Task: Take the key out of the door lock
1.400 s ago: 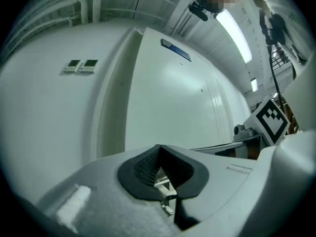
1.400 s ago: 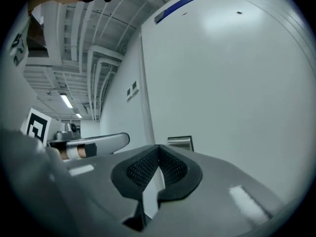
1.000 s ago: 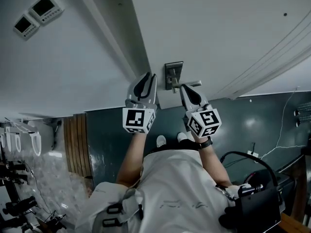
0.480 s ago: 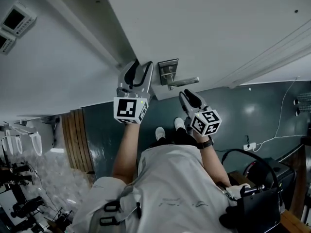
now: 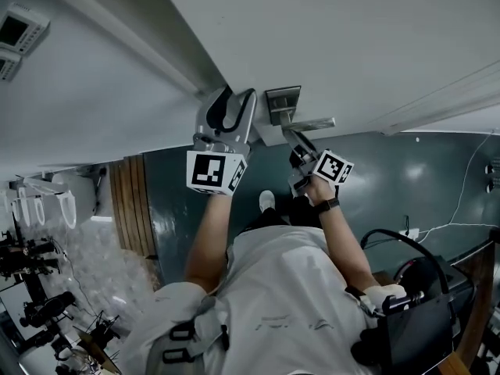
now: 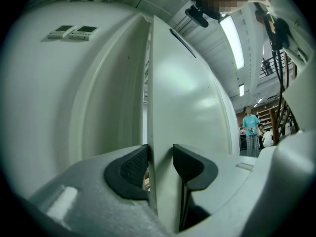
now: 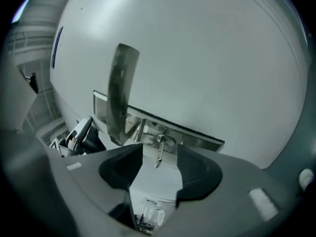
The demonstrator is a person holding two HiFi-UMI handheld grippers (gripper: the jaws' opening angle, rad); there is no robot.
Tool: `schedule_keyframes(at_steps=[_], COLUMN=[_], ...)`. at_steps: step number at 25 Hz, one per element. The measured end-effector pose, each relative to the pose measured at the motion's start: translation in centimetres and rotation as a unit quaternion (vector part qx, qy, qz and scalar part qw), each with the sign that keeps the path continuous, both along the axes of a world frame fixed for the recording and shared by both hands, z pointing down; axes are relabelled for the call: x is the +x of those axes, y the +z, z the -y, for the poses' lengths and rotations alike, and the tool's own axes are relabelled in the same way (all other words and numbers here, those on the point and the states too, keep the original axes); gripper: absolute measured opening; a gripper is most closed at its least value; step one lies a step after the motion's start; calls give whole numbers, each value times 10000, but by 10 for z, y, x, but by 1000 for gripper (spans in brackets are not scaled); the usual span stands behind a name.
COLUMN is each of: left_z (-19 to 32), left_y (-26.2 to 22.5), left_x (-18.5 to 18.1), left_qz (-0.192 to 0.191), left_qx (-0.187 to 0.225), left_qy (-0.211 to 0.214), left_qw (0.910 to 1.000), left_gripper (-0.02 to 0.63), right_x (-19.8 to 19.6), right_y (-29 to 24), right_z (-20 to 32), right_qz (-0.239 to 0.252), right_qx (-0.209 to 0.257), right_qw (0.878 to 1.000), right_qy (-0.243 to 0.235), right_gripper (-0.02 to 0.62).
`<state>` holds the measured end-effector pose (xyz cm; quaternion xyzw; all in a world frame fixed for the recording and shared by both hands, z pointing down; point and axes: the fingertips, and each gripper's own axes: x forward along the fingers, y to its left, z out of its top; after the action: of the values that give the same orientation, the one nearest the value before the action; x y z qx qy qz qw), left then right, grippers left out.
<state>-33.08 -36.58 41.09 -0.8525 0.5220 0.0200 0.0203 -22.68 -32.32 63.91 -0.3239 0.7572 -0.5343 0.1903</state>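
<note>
The key (image 7: 159, 152) is seen in the keyhole of the lock plate (image 7: 197, 138), its shaft sticking out from the plate towards the right gripper (image 7: 159, 158). That gripper is held just in front of the lock plate, and its fingers (image 7: 123, 168) are opening. The key stands in the gap between them and is touched by neither pad. The lever handle (image 7: 118, 90) is mounted on the lock plate just beside the keyhole and rises past the gripper.

In the head view, the left gripper (image 5: 234, 96) is placed just to the left of the lock plate, at the free edge of the white door (image 5: 351, 37). Its fingers (image 6: 131, 164) are set wide and are closing. The door's edge fills the gap between them, and both pads appear to lie against the door's faces. The right gripper is found just below the lock plate in that view, and the key itself cannot be made out there.

Two small wall panels (image 6: 73, 32) are fixed well to the left of the lock plate.
</note>
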Motion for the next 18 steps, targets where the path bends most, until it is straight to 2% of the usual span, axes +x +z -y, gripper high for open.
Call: schedule_keyframes(at_steps=[3, 10, 13, 18], left_z=[0, 0, 0, 0], left_y=[3, 2, 2, 1], left_x=[0, -1, -1, -2], left_qz=[-56, -68, -82, -93], left_qx=[-11, -108, -113, -134], left_qy=[-40, -71, -100, -130], left_qw=[10000, 9999, 9999, 9998], left_gripper=[163, 163, 163, 164], right_x=[-3, -11, -11, -9], right_y=[14, 13, 14, 15], right_z=[9, 15, 14, 12], right_qz=[382, 1017, 1410, 1795], right_qx=[-279, -330, -516, -721], right_qw=[9988, 9940, 9878, 9793], right_qy=[111, 235, 412, 595], right_gripper=[181, 29, 28, 28])
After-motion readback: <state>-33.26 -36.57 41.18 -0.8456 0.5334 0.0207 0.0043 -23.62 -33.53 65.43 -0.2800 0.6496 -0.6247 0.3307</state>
